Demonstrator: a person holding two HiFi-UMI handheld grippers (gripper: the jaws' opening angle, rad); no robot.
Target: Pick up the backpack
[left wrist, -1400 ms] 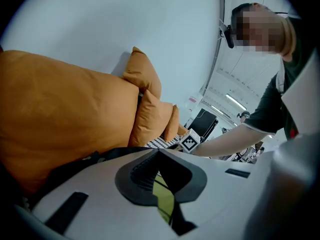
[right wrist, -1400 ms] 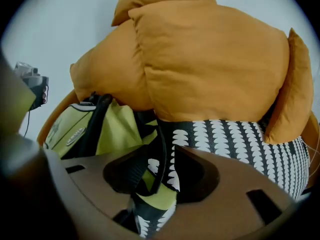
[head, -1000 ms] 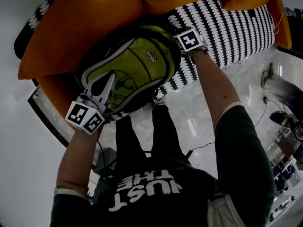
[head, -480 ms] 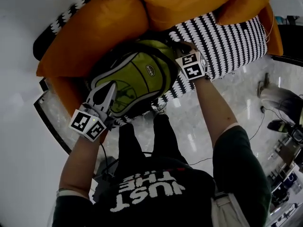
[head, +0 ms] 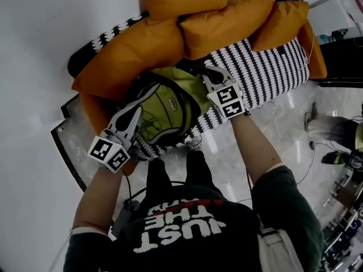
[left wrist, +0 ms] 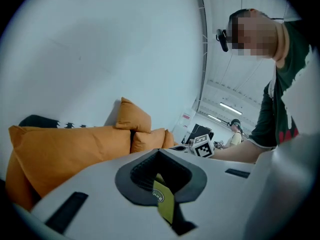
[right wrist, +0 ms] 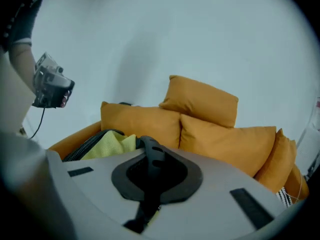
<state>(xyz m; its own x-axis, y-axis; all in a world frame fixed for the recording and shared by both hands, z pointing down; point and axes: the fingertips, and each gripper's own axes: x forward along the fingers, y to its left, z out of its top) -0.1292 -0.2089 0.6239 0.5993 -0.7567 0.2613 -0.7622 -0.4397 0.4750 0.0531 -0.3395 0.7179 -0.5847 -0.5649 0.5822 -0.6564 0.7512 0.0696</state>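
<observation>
Both clamped on backpack [head: 164,109]: left tongs [head: 133,115] pinch green flap [left wrist: 164,201], right tongs [head: 207,75] black strap [right wrist: 152,159]; long axis diagonal between.

A sofa [head: 266,67] with a black-and-white patterned seat fills twelve o'clock, orange cushions [head: 221,18] piled along its back; plain white wall [head: 34,50] at nine, glossy pale floor [head: 283,123] at three

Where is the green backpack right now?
In the head view the backpack is left of centre, gripped by the left claw and right claw, just below the orange cushions on the sofa.
</observation>
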